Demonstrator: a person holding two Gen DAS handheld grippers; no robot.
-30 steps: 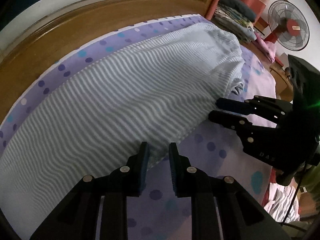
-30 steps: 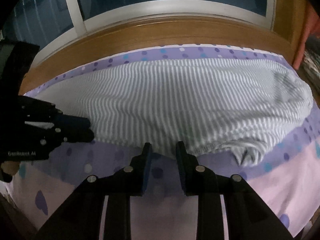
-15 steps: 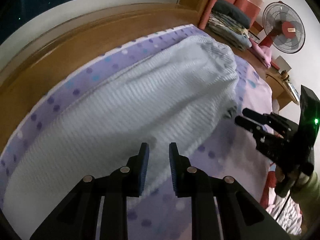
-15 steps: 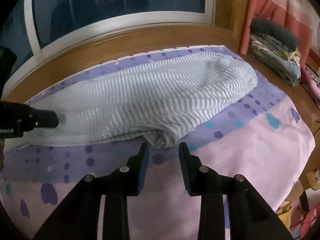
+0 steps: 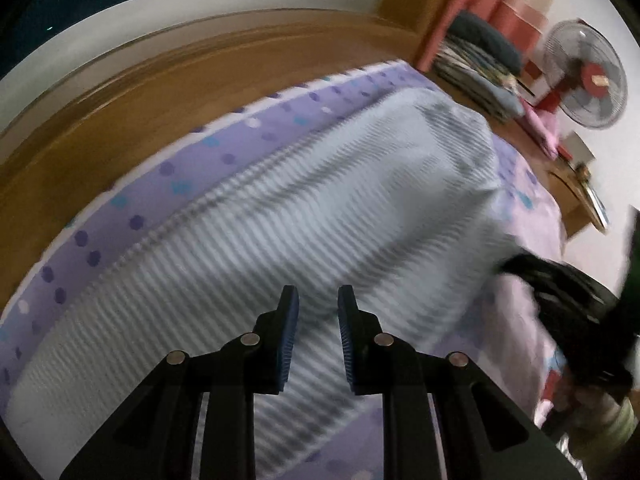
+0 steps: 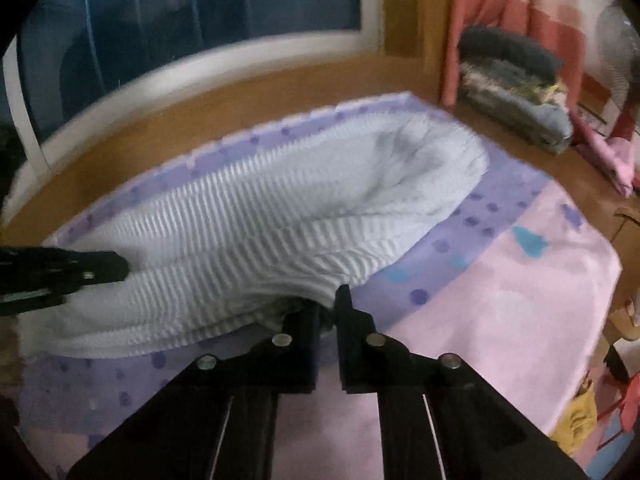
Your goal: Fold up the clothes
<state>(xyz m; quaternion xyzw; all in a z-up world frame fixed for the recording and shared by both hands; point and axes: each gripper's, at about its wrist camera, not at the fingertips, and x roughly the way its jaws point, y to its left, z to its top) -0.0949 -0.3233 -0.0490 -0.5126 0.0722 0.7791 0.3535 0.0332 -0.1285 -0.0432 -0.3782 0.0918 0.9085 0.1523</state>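
My right gripper [image 6: 326,312] pinches the near edge of the grey-and-white striped soft garment [image 6: 280,216] on the bed [image 6: 500,300], left gripper [image 5: 318,320] unclenched above it, so I risk dragging it askew.

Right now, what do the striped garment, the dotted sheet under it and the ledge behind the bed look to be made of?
Striped garment: soft ribbed or crinkled woven cloth, matte; it bunches and creases where the right gripper pinches it. Dotted sheet: thin printed cotton-like fabric, matte, lying flat. Ledge: wood or wood veneer, warm brown with a slight sheen; blur hides the grain.
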